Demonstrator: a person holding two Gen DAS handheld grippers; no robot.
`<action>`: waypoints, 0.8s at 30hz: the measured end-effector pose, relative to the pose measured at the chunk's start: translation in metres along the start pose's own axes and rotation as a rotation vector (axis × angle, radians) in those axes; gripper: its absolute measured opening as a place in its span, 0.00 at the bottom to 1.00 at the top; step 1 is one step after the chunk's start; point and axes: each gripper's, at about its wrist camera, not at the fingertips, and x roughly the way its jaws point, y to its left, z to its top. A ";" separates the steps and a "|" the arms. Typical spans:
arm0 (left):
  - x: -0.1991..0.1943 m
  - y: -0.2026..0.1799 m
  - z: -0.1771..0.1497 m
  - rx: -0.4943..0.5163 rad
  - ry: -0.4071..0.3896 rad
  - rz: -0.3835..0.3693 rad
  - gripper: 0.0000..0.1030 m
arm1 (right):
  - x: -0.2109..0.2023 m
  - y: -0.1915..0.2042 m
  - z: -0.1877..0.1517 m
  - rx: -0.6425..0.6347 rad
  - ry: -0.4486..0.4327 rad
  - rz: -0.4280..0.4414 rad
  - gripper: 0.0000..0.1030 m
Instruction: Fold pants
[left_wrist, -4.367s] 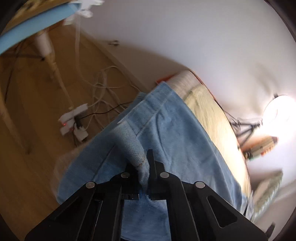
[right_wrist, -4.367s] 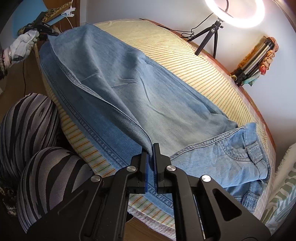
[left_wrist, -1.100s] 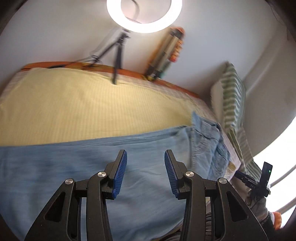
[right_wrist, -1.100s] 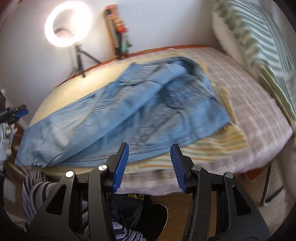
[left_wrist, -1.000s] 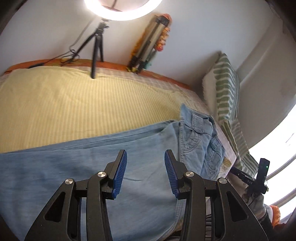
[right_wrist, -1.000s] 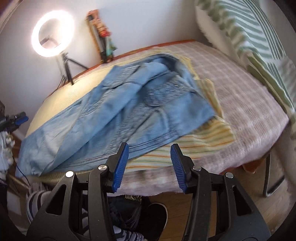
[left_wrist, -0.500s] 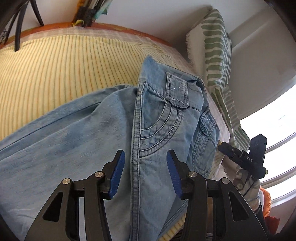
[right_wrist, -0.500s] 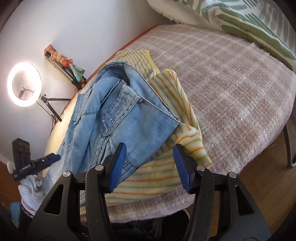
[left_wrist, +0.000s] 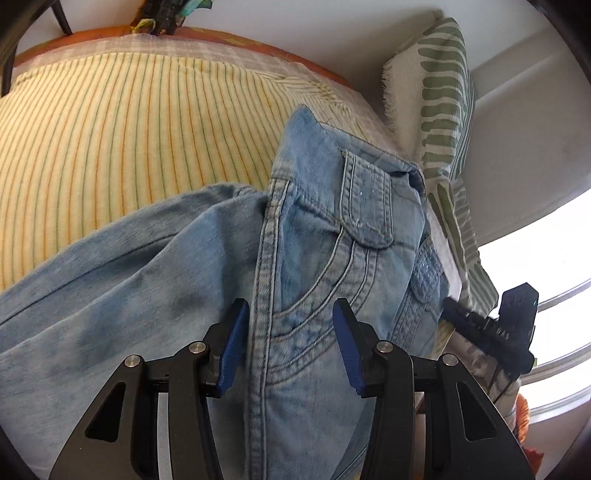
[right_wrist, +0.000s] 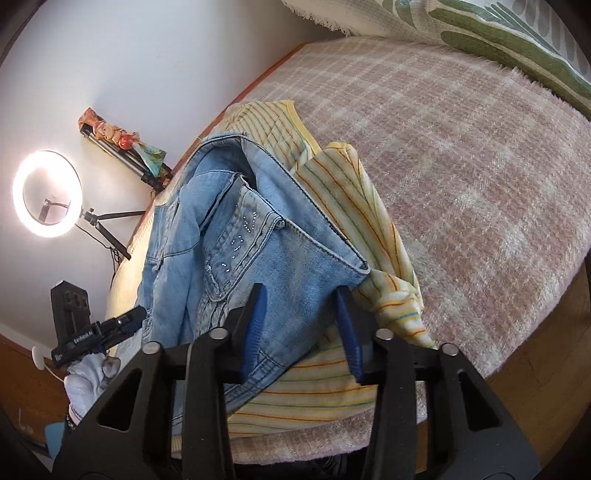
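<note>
Light blue jeans lie lengthwise on the bed, waist end toward the pillow. My left gripper hovers open just over the hip. The side seam and front pocket lie between its blue pads, which do not press on the cloth. My right gripper is at the near waistband corner of the jeans. Its jaws are closing with that corner between them, and gaps show beside the pads. In the left wrist view, the right gripper shows at the right. The right wrist view shows the left gripper, held by a white-gloved hand.
A yellow striped sheet lies under the jeans on a pinkish checked blanket. A green-patterned pillow stands at the head end. A ring light on a tripod stands by the wall. The bed edge and wooden floor are close by.
Both grippers, earlier shut on denim, let go and came down open to the waist end of the jeans. The right gripper's pads stand closer together than half a second ago.
</note>
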 end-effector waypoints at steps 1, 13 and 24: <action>0.002 0.000 0.003 -0.005 -0.005 -0.006 0.44 | 0.003 0.000 0.000 -0.005 0.006 -0.011 0.28; -0.007 -0.034 0.004 0.121 -0.102 0.017 0.08 | -0.041 0.019 -0.004 -0.082 -0.089 0.041 0.03; -0.005 -0.121 -0.032 0.387 -0.047 -0.123 0.07 | -0.072 0.019 -0.003 -0.105 -0.125 0.044 0.06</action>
